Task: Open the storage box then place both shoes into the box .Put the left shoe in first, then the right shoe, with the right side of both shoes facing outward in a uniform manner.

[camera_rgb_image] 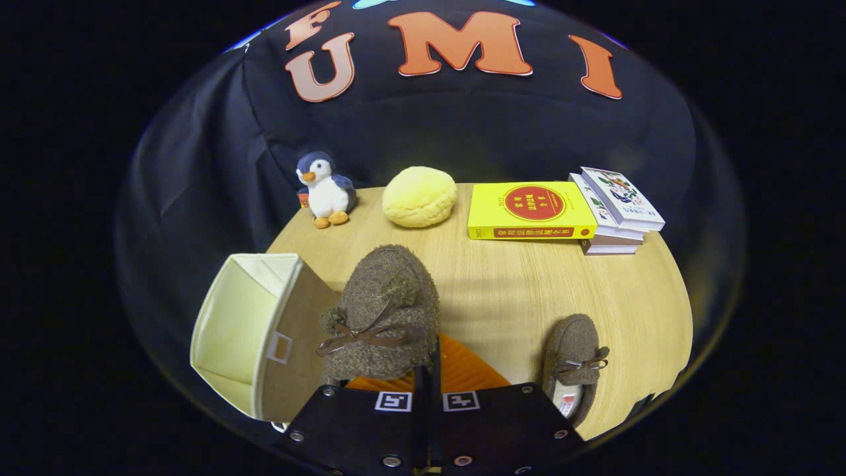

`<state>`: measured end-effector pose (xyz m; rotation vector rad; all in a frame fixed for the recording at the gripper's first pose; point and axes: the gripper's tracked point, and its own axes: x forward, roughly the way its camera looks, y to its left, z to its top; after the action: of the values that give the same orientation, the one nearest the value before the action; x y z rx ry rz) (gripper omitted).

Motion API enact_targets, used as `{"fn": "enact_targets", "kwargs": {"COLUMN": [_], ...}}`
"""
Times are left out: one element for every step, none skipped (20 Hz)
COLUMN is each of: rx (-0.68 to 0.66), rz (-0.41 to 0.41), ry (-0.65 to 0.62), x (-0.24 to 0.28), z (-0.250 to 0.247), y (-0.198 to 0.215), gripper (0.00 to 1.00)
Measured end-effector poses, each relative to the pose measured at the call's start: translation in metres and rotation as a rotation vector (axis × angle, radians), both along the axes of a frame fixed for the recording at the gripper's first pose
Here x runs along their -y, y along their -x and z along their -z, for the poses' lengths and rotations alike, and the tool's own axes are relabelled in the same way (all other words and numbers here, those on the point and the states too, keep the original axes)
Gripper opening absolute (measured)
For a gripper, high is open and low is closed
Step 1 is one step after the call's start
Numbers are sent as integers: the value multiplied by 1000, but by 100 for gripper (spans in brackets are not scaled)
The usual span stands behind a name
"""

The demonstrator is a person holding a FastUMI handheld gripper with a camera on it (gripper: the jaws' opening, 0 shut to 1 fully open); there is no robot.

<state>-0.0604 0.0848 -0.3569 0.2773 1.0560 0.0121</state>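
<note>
One brown shoe [383,311] clamped in hand-held gripper [428,370], toe pointing fwd; open storage box [244,330] just left, touching.

Both shoes, the held one [383,311] and the one on the table [574,357], look like rough, nubby wool-like cloth with smooth thin bows. The storage box [254,337] is matt fabric; the table [502,284] is smooth light wood grain. Far side: plush penguin [325,190], glossy-covered books [529,210].
</note>
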Motion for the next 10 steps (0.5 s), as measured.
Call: {"fn": "enact_targets", "kwargs": {"rx": [5,12,20,22,23,25,29,32,34,27], "rz": [0,-2,-9,-17,-27,-36,-44,-49,-54,-58], "ry": [-16,-32,-45,-57,-67,-79,-91,-104,-114,-124], "x": [-8,-17,-27,-37,-49,-60,-72,-84,-95,-107], "z": [-10,-20,-28,-36,-42,-48,-53,-57,-59,-61], "y": [-5,-10,-14,-19,-21,-25,-28,-31,-34,-36], "gripper": [3,3,3,3,3,3,3,3,3,3]}}
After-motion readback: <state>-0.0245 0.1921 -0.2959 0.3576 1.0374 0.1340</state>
